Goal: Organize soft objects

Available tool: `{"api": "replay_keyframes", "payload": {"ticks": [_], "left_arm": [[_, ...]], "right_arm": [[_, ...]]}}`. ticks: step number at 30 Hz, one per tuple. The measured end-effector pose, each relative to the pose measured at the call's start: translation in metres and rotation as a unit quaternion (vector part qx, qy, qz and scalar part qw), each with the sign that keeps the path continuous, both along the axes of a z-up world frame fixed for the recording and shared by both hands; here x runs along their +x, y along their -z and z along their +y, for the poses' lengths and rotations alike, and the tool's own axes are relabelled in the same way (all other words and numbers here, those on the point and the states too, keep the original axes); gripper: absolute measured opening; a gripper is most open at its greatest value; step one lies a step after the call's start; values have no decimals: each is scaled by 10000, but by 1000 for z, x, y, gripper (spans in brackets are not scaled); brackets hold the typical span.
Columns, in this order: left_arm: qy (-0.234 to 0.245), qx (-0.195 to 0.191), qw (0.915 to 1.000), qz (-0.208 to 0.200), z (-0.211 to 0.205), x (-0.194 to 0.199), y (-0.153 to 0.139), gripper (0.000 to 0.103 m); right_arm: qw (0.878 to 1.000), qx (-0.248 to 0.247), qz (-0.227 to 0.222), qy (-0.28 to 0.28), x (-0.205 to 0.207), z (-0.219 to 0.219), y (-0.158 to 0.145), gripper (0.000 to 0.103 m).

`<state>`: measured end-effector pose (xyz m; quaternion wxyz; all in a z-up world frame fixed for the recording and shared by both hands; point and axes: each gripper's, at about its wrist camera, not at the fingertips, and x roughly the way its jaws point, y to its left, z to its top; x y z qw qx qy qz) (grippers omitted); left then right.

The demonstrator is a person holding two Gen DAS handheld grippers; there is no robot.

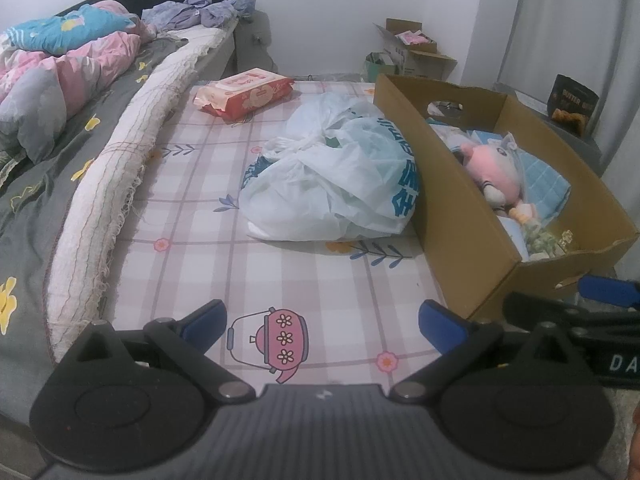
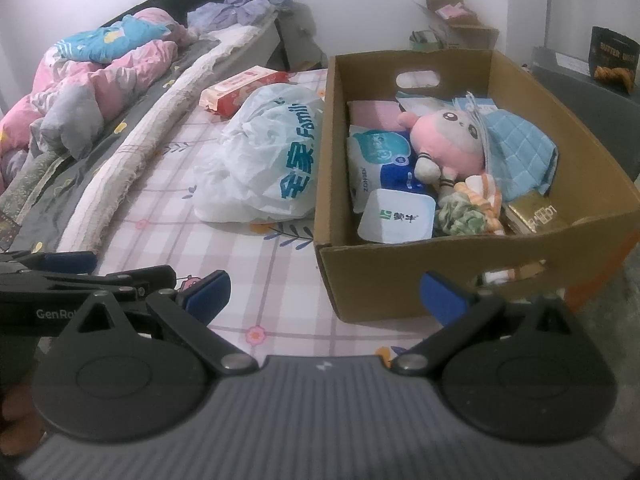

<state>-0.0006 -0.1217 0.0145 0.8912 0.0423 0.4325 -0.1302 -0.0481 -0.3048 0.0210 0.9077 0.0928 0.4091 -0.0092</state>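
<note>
White walls (image 1: 320,12) meet behind a dark-headboarded bed (image 1: 60,152); curtain (image 1: 568,20) at right.

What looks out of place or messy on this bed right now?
The white plastic bag lies crumpled on the checked sheet, pressed against the cardboard box, not in it. A red wipes pack sits loose beyond it. The mattress pad edge is frayed. The pink plush is already boxed.

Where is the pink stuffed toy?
The pink stuffed toy lies inside the cardboard box, right of the white plastic bag, beside a blue cloth.
</note>
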Motion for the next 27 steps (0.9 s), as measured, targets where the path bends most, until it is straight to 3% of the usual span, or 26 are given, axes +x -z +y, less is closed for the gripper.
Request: {"api": "replay_keyframes", "payload": {"ticks": [27], "left_arm": [[-9,-20,10000,18,-1,2,1,102]], "right_arm": [[10000,-20,16,10,1,-1,0,102]]}}
